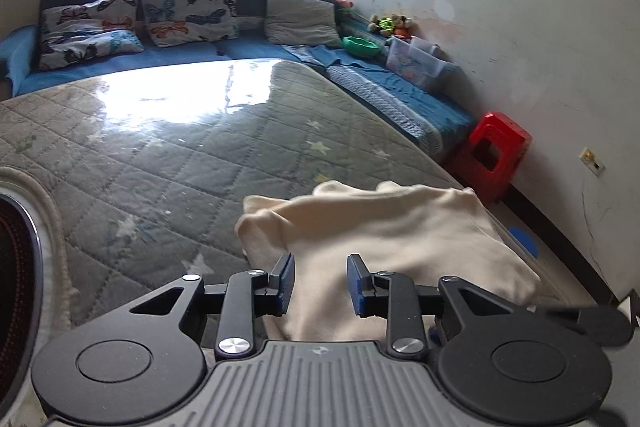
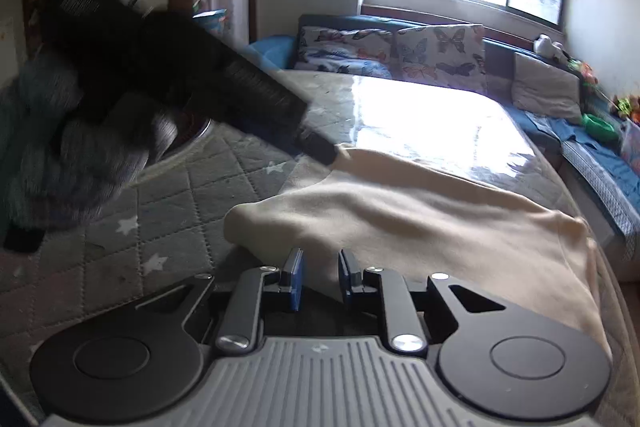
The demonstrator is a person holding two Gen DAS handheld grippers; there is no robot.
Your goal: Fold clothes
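Observation:
A cream garment point(image 1: 392, 227) point(image 2: 420, 211) lies spread and partly folded on the grey quilted star-print mat point(image 1: 160, 167) point(image 2: 180, 195), near its right edge. My left gripper point(image 1: 322, 283) hovers over the garment's near part, open, and cloth shows through the gap without being pinched. In the right wrist view the left gripper point(image 2: 320, 149) is a dark blur whose tip is at the garment's far left corner. My right gripper point(image 2: 320, 277) stands at the garment's near edge with a narrow gap. The cloth edge runs under that gap and the pads do not press it.
A blue sofa with butterfly cushions point(image 1: 188, 11) lines the far side and right wall. It carries a clear plastic box point(image 1: 416, 63) and a green bowl point(image 1: 360, 47). A red stool point(image 1: 496, 151) stands by the wall. A round dark rimmed object point(image 1: 16, 267) sits at the mat's left.

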